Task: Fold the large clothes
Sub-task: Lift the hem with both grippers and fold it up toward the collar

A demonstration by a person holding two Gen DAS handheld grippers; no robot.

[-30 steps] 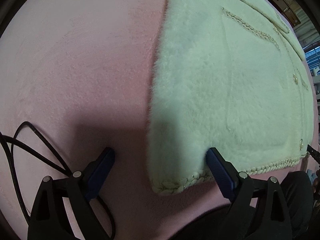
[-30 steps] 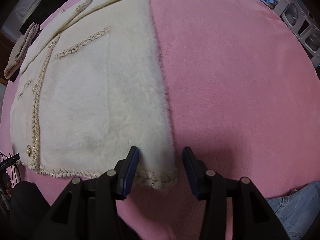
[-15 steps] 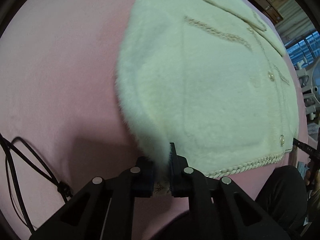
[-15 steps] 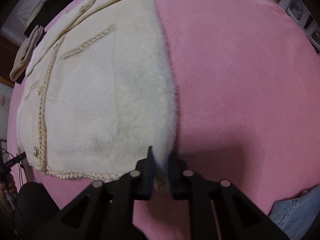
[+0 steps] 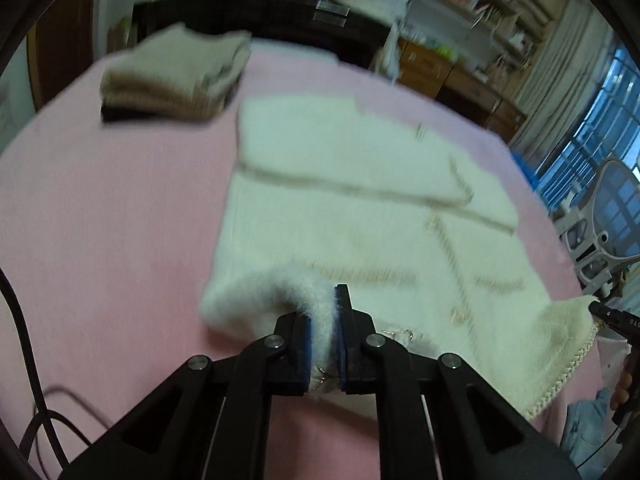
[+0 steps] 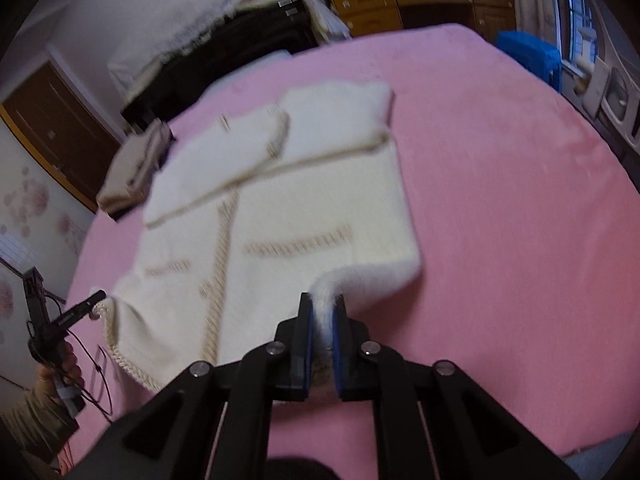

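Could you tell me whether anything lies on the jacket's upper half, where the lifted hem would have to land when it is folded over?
Nothing visible does. Both tools, left and right, grip the hem of the cream jacket; its collar end lies bare. The folded beige clothes sit beside the collar on the pink cover, apart from it.

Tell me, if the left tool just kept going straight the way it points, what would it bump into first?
Probably the cream jacket itself. The left tool already pinches its lifted hem corner, and the jacket's body lies straight ahead on the pink cover. Depth is blurred, so that's a guess.
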